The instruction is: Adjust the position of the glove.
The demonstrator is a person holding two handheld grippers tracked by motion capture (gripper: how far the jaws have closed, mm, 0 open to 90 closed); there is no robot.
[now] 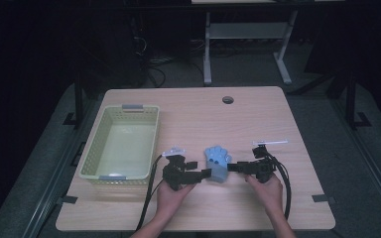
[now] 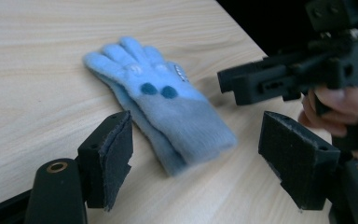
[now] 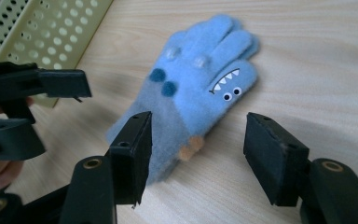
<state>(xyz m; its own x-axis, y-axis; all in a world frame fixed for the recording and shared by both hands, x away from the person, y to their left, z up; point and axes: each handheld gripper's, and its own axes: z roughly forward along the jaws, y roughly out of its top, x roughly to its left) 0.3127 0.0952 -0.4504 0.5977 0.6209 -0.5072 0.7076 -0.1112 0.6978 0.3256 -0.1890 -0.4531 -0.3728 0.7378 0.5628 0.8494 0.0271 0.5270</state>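
Our left tongs (image 1: 206, 173) and right tongs (image 1: 232, 167) flank the fuzzy blue knitted glove (image 1: 217, 159), both spread apart. Neither clamps it, so we judge it lies flat for gripping.

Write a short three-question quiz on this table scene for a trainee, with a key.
1. True or false: the blue glove lies inside the yellow basket.
2. Which best describes the left gripper? A) open, jaws either side of the glove's cuff; B) shut on the cuff; C) shut on the basket's rim.
3. Fill in: in the right gripper view, the design on the glove's thumb side shows white teeth and two small ____.

Key
1. False: it lies flat on the table, to the right of the basket, between the left gripper and the right gripper.
2. A
3. eyes
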